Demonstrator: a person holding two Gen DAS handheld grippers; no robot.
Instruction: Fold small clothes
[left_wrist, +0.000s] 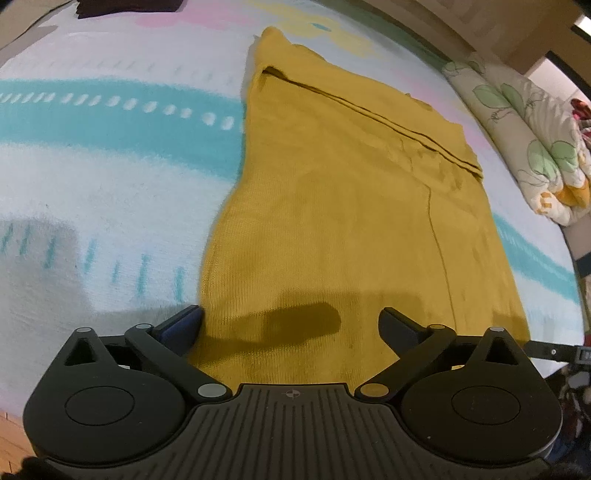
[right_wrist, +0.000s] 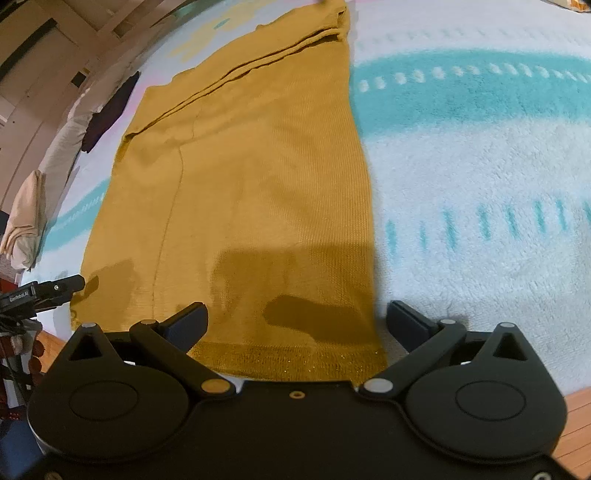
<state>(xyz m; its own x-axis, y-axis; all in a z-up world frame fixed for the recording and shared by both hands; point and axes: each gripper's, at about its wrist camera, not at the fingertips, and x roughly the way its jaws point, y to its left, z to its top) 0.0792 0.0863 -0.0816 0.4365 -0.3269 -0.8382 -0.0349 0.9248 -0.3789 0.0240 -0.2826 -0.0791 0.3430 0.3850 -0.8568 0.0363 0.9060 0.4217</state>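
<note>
Currently left hand-held gripper (left_wrist: 290, 321) is spread wide, empty, over the near-left end of the yellow knit (left_wrist: 332, 206), which lies flat and folded lengthwise on the blanket (left_wrist: 110, 166). Right hand-held gripper (right_wrist: 295, 317) likewise wide apart, empty, straddling the knit's near-right hem corner.

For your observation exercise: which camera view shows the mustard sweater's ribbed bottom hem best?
The right wrist view: the hem runs unobstructed between the open fingers. The left wrist view shows the sweater, but the gripper body hides its hem.
</note>
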